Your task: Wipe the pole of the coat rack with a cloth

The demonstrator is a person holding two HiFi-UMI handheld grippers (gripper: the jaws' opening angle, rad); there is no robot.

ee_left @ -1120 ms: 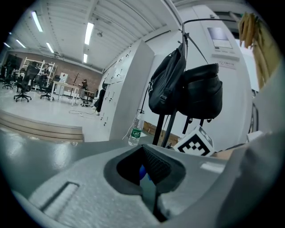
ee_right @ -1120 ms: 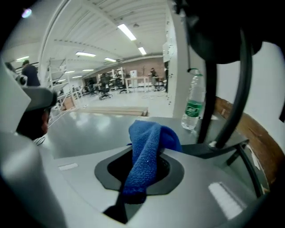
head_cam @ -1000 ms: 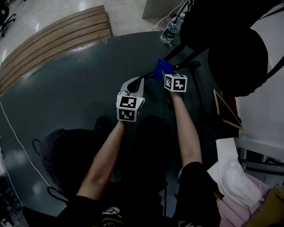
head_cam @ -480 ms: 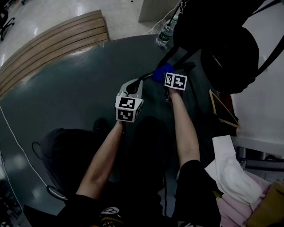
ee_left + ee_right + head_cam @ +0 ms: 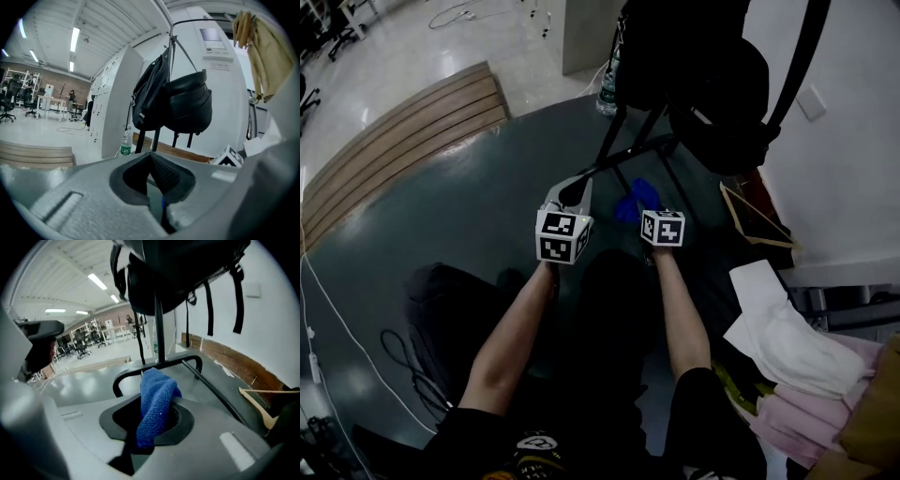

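The black coat rack (image 5: 649, 122) stands on the dark floor with two black bags (image 5: 703, 66) hanging from it. Its pole (image 5: 159, 333) rises straight ahead in the right gripper view, above the curved base tube (image 5: 154, 367). My right gripper (image 5: 639, 208) is shut on a blue cloth (image 5: 157, 404), which is bunched between the jaws and held short of the base, not touching it. To its left, my left gripper (image 5: 577, 182) is shut with nothing in it (image 5: 151, 157). From there the rack's pole (image 5: 155, 138) is seen some way off.
A water bottle (image 5: 608, 89) stands behind the rack. A wooden hanger (image 5: 752, 220) lies by the white wall on the right. White and pink clothes (image 5: 787, 347) are piled at the lower right. Wooden slats (image 5: 403, 141) border the floor on the left, and cables (image 5: 328, 309) trail there.
Both grippers have drawn back from the rack's base toward the person, and the blue cloth has come away from the base tube. The head view now looks further ahead.
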